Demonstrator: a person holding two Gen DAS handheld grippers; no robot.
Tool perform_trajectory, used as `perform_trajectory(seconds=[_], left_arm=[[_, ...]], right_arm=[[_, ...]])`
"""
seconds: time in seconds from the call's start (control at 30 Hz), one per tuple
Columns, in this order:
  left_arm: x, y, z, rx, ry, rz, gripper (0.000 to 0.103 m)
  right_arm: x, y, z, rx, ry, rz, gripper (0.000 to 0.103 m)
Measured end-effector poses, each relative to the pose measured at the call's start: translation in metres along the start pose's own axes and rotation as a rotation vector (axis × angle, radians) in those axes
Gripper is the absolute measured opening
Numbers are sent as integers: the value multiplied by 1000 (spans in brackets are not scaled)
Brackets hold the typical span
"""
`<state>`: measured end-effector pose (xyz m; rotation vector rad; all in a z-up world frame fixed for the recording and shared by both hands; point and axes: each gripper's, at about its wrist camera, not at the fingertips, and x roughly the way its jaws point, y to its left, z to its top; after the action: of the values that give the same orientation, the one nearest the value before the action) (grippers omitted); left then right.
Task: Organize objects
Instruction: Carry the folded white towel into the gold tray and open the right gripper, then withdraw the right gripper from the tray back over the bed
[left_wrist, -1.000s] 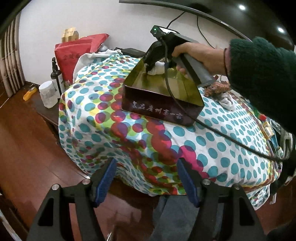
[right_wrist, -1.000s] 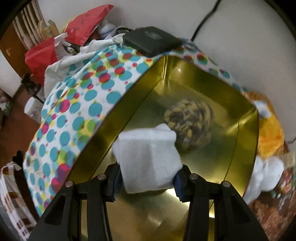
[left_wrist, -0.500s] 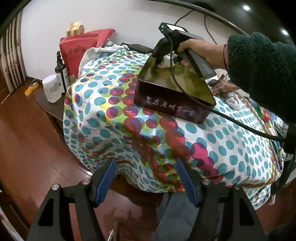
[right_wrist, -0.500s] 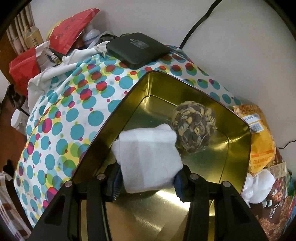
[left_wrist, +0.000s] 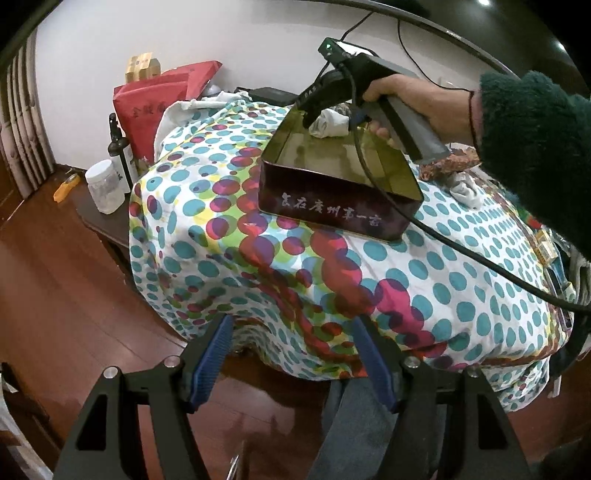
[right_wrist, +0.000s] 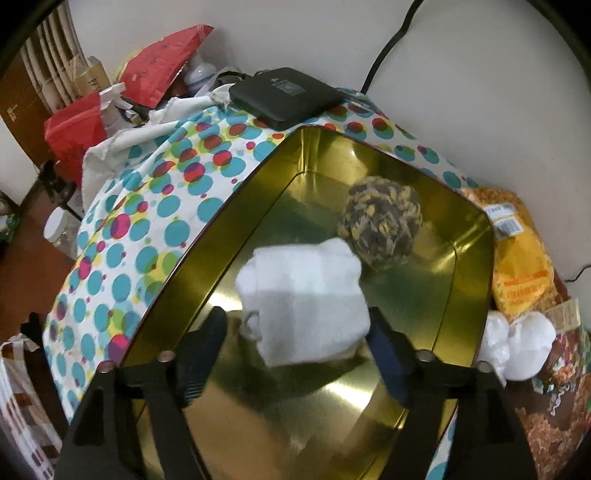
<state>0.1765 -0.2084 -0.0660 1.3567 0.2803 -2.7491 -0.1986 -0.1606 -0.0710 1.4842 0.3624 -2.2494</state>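
Crosswise, white cloth (right_wrist: 306, 299) over tin (right_wrist: 465, 295).

White folded cloth (right_wrist: 303, 299) above gold-lined tin (right_wrist: 469, 266), brown-and-yellow woven ball (right_wrist: 380, 225) inside near far wall

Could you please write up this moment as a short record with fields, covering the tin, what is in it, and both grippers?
surface: polka-dot cloth draped over a table
container: open rectangular metal tin with gold interior, resting on the cloth
in tin: round brown-and-yellow woven ball, lying on the tin floor
right gripper: above the tin, jaws spread, folded white cloth pad between the fingers; left finger apart from it
left gripper: open, empty, low at the cloth's near edge
behind tin: flat black box
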Motion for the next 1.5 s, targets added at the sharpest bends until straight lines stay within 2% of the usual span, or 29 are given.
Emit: perform_trajectory(seconds=[0.27,0.37,0.5,0.63,0.8,0.9,1.03,1.17,1.27,1.4,1.5], left_arm=[[-15,-16,-1,26,-30,31,70],[-16,-22,-3,36,-28,29,70],[-21,-32,-3,56,-47,21,70],[-25,-45,-2,99,-65,21,70],[-24,-62,-1,149,-66,12,70],[-20,-75,3,184,-66,4,70],[-13,-96,14,236,-72,-22,70],[1,-129,35,307,-88,-46,70],[16,-158,52,355,-87,-83,70],[39,-197,74,445,-109,-94,70],[58,-217,94,453,-96,-117,70]], right_arm=[[-21,-8,-15,-27,22,36,80],[-32,-12,-22,-43,20,15,87],[-46,-21,-30,-56,9,-12,88],[-67,-39,-44,-17,-56,33,88],[-105,-76,-82,40,-214,85,90],[-133,-112,-118,88,-335,57,95],[-150,-163,-171,160,-428,-45,99],[-144,-217,-222,252,-425,-178,99],[-133,-250,-250,300,-392,-226,99],[-129,-275,-272,349,-396,-219,99],[-124,-282,-278,350,-393,-218,99]])
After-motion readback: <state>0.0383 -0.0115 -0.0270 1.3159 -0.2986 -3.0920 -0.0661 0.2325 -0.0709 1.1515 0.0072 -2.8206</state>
